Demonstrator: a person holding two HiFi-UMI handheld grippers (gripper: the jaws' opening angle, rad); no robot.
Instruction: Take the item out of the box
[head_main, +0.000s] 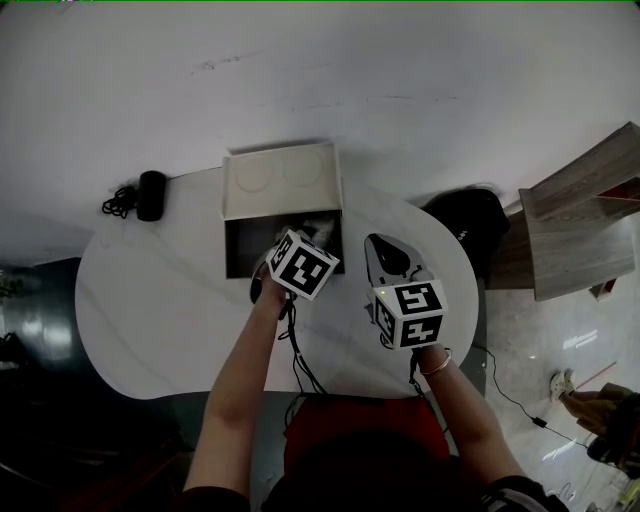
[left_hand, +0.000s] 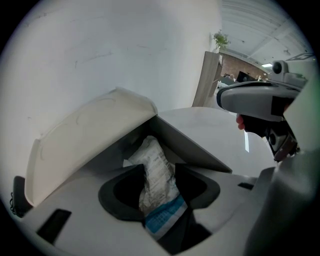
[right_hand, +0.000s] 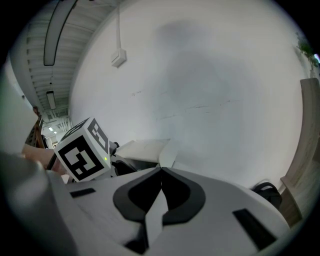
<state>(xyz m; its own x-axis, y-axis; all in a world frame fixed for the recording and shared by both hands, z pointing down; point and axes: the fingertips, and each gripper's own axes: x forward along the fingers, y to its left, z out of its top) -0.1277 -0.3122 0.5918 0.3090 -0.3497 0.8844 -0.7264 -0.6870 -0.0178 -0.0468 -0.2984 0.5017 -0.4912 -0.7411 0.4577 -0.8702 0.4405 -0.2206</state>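
An open box (head_main: 243, 262) with a dark inside sits at the back of the white table (head_main: 150, 310), its pale lid (head_main: 280, 180) standing up behind it. My left gripper (left_hand: 157, 168) reaches into the box's right part and is shut on a white plastic pouch (left_hand: 159, 187) with a blue band; the pouch's upper end points into the box. In the head view the marker cube covers the left gripper (head_main: 304, 252). To the right of the box my right gripper (head_main: 386, 252) hovers above the table, and its jaws (right_hand: 161, 171) meet at the tips with nothing held.
A small black device with a coiled cable (head_main: 142, 195) lies at the table's back left. A black bag (head_main: 470, 225) and a wooden cabinet (head_main: 580, 215) stand to the right, off the table. Cables (head_main: 300, 365) trail from the grippers over the front edge.
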